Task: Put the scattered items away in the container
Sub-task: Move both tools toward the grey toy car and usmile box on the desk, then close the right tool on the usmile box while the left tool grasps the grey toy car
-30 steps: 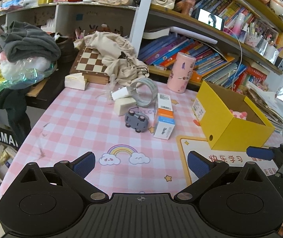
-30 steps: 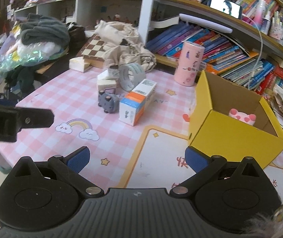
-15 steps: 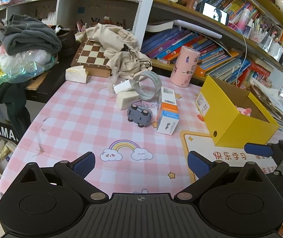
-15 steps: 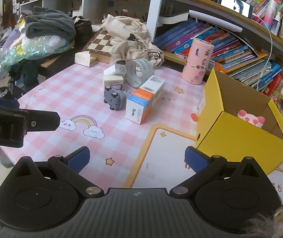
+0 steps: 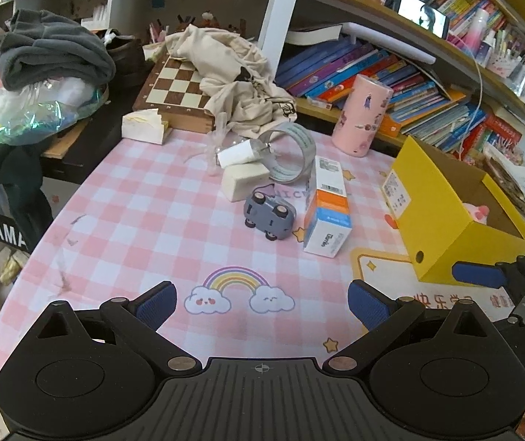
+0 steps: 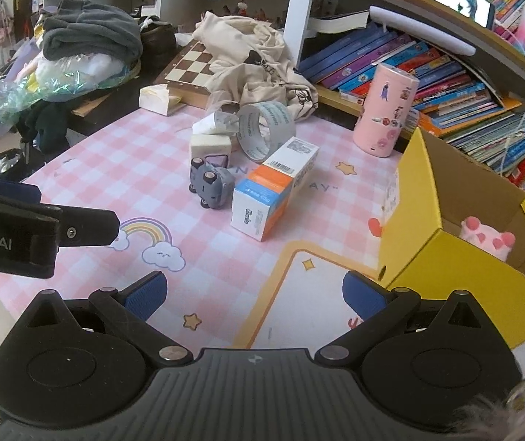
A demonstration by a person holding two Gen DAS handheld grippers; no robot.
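Observation:
An open yellow box (image 5: 435, 220) (image 6: 446, 250) stands at the table's right, with a pink plush toy (image 6: 486, 239) inside it. Scattered mid-table are a grey toy car (image 5: 270, 215) (image 6: 213, 183), an orange, blue and white carton (image 5: 328, 205) (image 6: 275, 191), a cream block (image 5: 244, 180) (image 6: 210, 145), a tape roll (image 5: 292, 152) (image 6: 266, 130) and a small white tube (image 5: 236, 154). My left gripper (image 5: 262, 299) is open and empty, near the table's front edge. Empty too, my right gripper (image 6: 253, 290) stands open beside the box.
A pink tumbler (image 5: 361, 114) stands behind the carton. A chessboard (image 5: 178, 88) with beige cloth (image 5: 233, 81) lies at the back, by a tissue box (image 5: 145, 126). Book shelves (image 5: 428, 84) line the back right. Clothes pile up at the left (image 5: 49, 55).
Both grippers have pulled back and risen a little, so the table items look smaller and farther. Nothing on the table has moved, and both stay open.

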